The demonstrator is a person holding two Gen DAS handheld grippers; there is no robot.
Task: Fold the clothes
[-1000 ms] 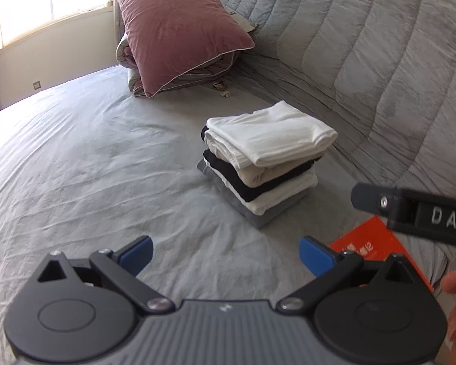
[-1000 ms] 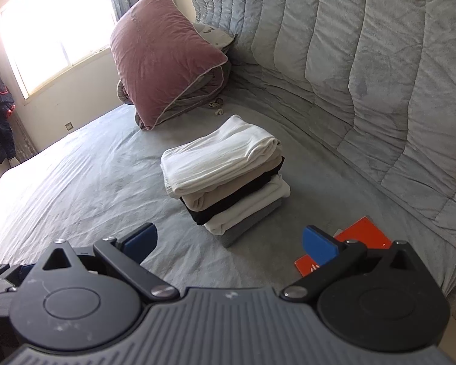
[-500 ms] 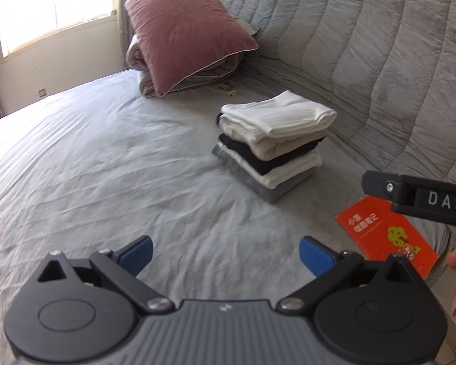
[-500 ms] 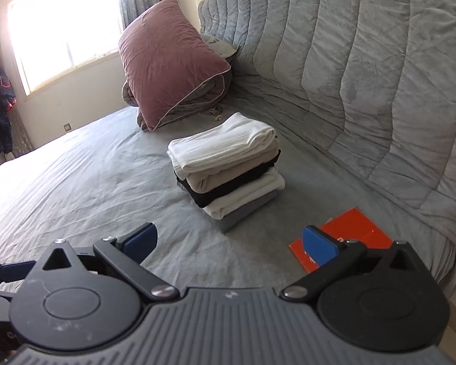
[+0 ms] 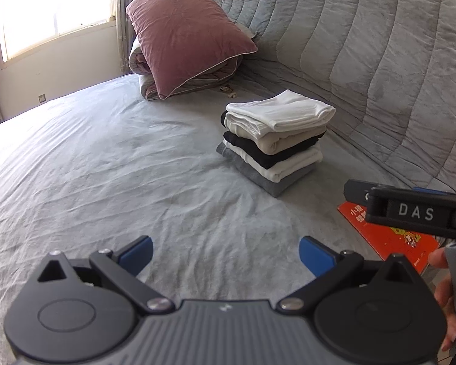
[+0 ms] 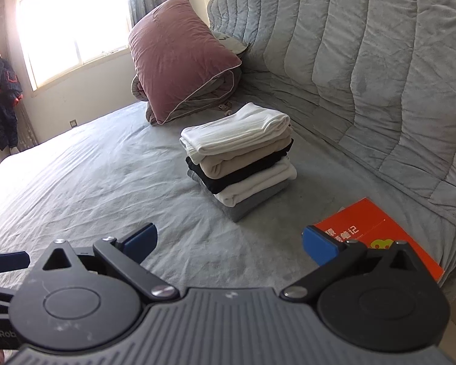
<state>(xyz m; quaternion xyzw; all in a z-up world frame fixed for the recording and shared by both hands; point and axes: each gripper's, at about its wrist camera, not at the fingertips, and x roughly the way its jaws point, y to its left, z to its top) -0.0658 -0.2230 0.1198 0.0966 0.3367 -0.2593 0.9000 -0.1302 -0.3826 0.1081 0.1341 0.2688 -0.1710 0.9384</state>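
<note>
A stack of several folded clothes [image 5: 273, 140], white on top, then beige, black, white and grey, sits on the grey bed sheet [image 5: 106, 167] near the headboard. It also shows in the right wrist view [image 6: 240, 158]. My left gripper [image 5: 226, 255] is open and empty, held back from the stack above the sheet. My right gripper [image 6: 229, 243] is open and empty, also short of the stack. The right gripper's body shows at the right edge of the left wrist view [image 5: 410, 210].
A mauve pillow [image 5: 185, 36] leans on a rolled quilt at the bed's far end. A quilted grey headboard [image 5: 364, 45] runs along the right. An orange booklet [image 6: 377, 234] lies near the bed's right edge. A dark jacket [image 6: 1, 106] hangs by the window.
Both grippers have drawn back from the stack and tilted up, so the stack looks farther away. The jaws stay open and empty.
</note>
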